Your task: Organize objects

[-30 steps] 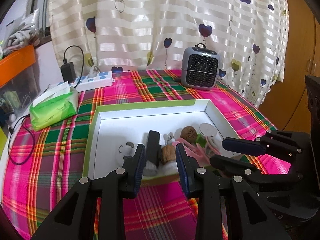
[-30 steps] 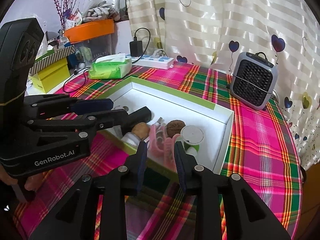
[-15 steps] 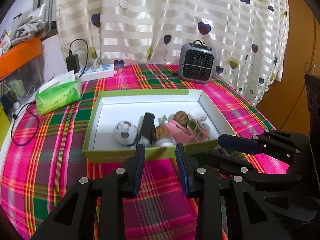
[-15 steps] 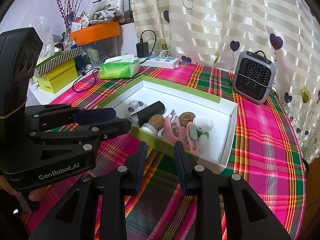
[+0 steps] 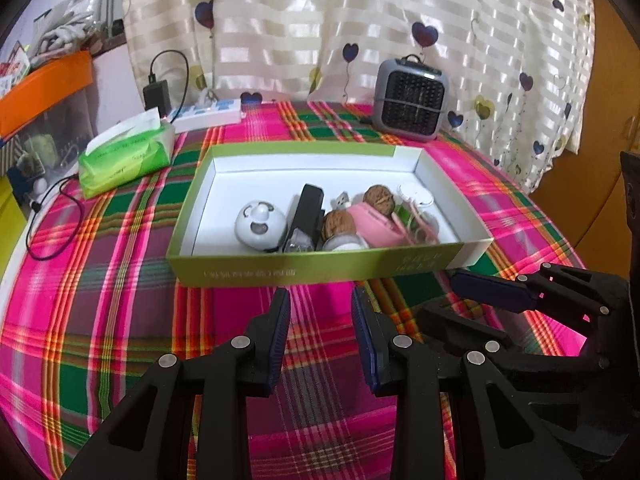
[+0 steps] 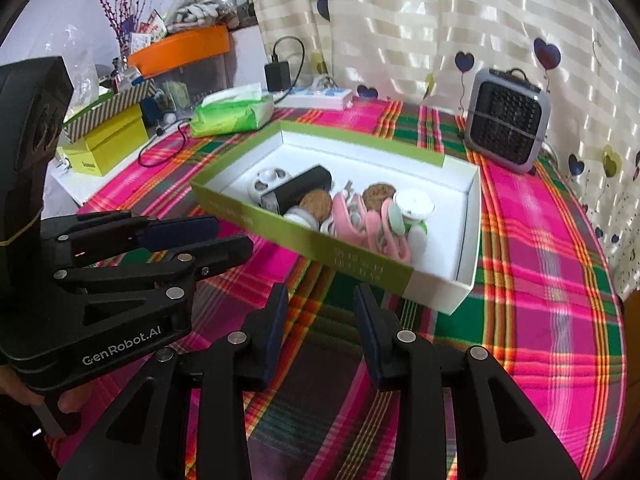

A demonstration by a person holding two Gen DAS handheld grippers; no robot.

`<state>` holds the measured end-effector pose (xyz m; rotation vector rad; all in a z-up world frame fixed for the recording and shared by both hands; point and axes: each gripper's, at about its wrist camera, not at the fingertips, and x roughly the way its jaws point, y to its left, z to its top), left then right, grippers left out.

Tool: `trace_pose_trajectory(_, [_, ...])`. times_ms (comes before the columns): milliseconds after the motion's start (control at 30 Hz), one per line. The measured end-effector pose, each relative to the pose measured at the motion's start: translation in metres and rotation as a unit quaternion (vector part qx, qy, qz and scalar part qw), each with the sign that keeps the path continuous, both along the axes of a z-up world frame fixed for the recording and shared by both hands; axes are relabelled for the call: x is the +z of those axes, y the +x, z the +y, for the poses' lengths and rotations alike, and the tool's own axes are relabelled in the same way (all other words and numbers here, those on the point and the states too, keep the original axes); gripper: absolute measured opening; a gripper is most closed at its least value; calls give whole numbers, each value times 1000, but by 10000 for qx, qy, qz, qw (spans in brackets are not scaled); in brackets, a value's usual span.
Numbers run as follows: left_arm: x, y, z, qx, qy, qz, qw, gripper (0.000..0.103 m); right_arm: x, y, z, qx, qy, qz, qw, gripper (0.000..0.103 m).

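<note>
Green box (image 5: 320, 268) lying long side across, black case (image 5: 306, 210) inside pointing away, left gripper (image 5: 320, 320) and right gripper (image 6: 320, 316) apart – empty, right just widened

Readable only: "GenRobot.AI" in white letters on the black body of the left gripper (image 6: 224, 236), lower left of the right wrist view. Pale print on the green box (image 5: 304, 270) front wall, blurred, illegible in both views.

Home room: heart-print curtain (image 5: 360, 40), plaid tablecloth (image 5: 120, 300), tissue pack (image 5: 126, 156).
</note>
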<state>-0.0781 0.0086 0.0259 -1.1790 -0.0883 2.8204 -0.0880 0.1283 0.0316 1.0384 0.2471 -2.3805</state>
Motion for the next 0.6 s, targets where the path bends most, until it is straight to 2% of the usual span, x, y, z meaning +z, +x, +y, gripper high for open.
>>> trace_pose_trajectory(300, [-18, -9, 3, 101, -154, -377, 9991, 30, -15, -11, -3, -119, 178, -306, 9993, 36])
trace_pose_trajectory(600, [-19, -9, 6, 121, -316, -401, 9986, 30, -16, -13, -4, -182, 223, -315, 9991, 36])
